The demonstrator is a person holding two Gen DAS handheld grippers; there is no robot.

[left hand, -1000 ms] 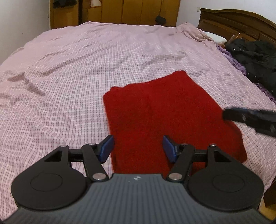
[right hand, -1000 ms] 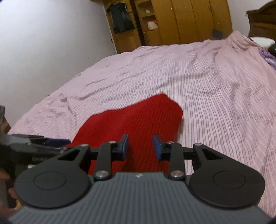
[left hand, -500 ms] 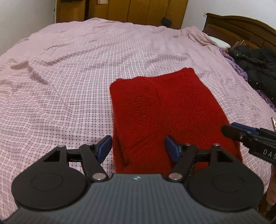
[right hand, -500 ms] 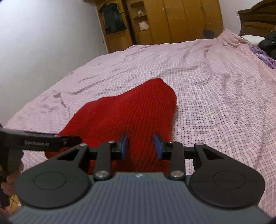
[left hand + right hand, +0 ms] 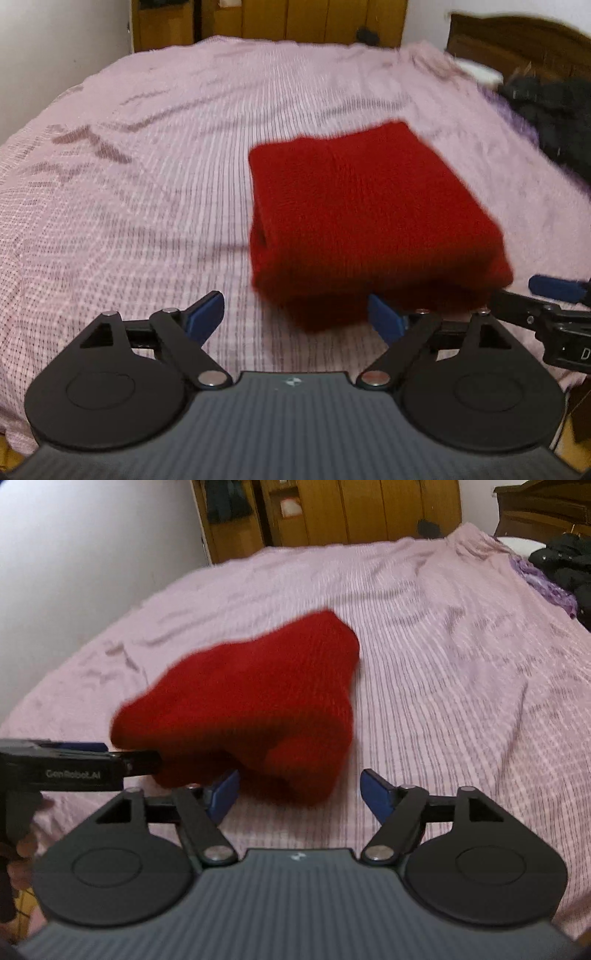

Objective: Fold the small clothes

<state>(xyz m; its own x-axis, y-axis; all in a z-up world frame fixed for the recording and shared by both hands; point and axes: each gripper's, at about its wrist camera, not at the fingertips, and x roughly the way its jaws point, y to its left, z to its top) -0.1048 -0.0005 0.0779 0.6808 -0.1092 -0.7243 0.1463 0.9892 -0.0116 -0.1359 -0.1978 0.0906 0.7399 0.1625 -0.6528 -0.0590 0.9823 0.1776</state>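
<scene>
Both claws, left claw [image 5: 295, 319] and right claw [image 5: 299, 794], have just opened wide and empty, leaving the red knit [image 5: 365, 221] folded over on the bed [image 5: 147, 184].

A folded red knitted garment [image 5: 251, 701] lies on a pink checked bedspread [image 5: 461, 686]. The right gripper [image 5: 299, 790] has just been opening; its blue-padded jaws stand wide apart, the garment's near edge between them, unpressed. The left gripper [image 5: 122, 755] reaches in from the left beside the garment.
</scene>
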